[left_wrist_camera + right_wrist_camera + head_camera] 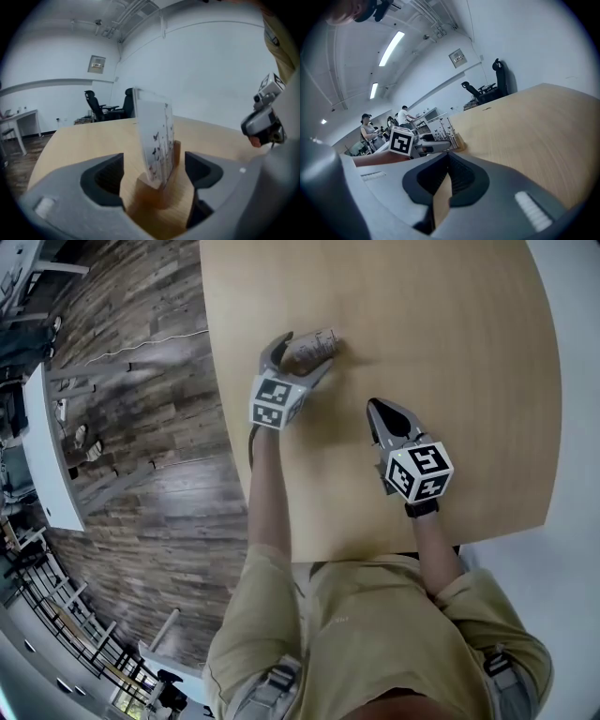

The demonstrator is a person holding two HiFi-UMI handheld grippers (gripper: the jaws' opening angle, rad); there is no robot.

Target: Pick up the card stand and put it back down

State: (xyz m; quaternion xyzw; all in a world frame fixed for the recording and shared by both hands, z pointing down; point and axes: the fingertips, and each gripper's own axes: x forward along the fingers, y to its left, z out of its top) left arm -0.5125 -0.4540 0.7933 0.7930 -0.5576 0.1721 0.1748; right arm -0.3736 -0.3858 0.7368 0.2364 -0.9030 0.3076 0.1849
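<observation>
- Head view: the card stand (317,346) is on the wooden table (469,352), near its far left part. The left gripper (302,357) reaches around it, with one jaw on each side. The right gripper (377,407) is well apart to the right, above bare tabletop, with nothing in it.
- Left gripper view: the stand's wooden base (152,190) sits on the table between the two jaws. A clear card (157,140) printed with small dark marks stands upright in its slot, leaning slightly. The jaws are spread wide, with a gap between each pad and the base, so nothing is clamped. The right gripper (263,125) shows at the right edge.
- Right gripper view: the jaws are closed, tips meeting, with nothing between them. Beyond them, the left gripper (436,147) sits at the card stand (451,130) on the table (534,131).
</observation>
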